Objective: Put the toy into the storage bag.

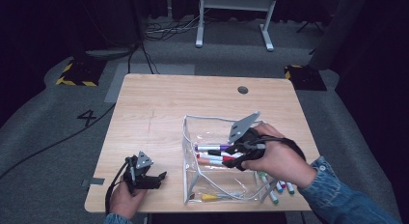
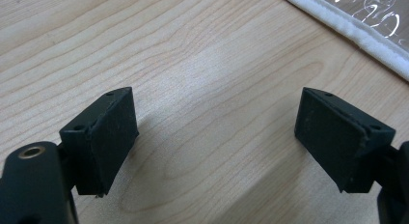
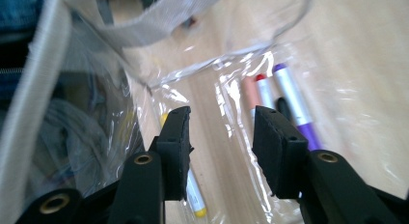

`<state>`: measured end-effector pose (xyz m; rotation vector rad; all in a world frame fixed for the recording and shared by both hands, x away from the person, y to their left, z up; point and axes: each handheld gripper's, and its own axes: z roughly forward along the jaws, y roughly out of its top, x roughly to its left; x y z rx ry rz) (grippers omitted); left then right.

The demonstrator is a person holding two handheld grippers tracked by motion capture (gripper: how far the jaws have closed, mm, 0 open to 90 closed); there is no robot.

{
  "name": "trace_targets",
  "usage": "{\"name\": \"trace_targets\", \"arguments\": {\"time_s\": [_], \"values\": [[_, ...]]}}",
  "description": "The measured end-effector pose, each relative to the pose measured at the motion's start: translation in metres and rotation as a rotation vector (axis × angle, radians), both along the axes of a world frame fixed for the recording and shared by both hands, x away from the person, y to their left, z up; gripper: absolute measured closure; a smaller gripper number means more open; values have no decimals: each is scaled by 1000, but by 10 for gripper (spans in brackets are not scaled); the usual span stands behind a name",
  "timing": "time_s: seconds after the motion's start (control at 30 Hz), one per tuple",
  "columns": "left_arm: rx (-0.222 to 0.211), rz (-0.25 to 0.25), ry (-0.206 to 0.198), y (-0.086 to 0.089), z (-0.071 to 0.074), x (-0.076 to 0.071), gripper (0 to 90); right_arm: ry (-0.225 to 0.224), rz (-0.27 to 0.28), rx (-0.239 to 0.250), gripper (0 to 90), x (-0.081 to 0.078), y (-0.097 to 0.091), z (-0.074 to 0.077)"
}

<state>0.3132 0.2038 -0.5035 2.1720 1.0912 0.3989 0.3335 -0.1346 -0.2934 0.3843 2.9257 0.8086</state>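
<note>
A clear plastic pouch (image 1: 185,151) with a white zipper rim stands open on the wooden table (image 1: 159,103), right of centre. Several markers (image 1: 212,155) lie inside it, and a yellow-tipped one (image 1: 208,197) lies at its near end. My right gripper (image 1: 227,150) reaches into the pouch from the right, open, with nothing between its fingers. In the right gripper view, my right gripper (image 3: 221,142) hangs over the pouch floor, with the yellow marker (image 3: 195,197) below and a purple marker (image 3: 295,105) to the right. My left gripper (image 1: 161,177) rests open at the front left, over bare wood (image 2: 214,132).
More markers (image 1: 279,187) lie on the table just right of the pouch, under the right wrist. The pouch's white edge (image 2: 347,26) lies a short way beyond the left jaws. A dark round hole (image 1: 242,90) sits near the table's far edge. Cables and a white frame stand on the floor behind.
</note>
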Motion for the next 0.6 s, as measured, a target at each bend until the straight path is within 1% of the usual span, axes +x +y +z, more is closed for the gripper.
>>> {"name": "trace_targets", "arguments": {"time_s": [0.07,0.13,0.2,0.3,0.4,0.47,0.6], "values": [[-3,0,1,0,0,0,152,-27,-17,29,569,-2,-13,11],[-3,2,3,0,0,0,152,-33,-51,60,563,-4,-29,18],[-3,-1,0,0,0,1,152,-46,-89,81,562,-4,-45,23],[-6,4,-1,-1,0,0,152,-51,-154,111,556,-1,-70,28],[-2,2,-2,0,0,1,152,-52,-224,137,551,1,-93,29],[-1,4,-1,0,0,1,152,-53,-272,150,551,2,-108,28],[-1,1,0,0,0,1,152,-44,-355,160,550,5,-137,18]]}}
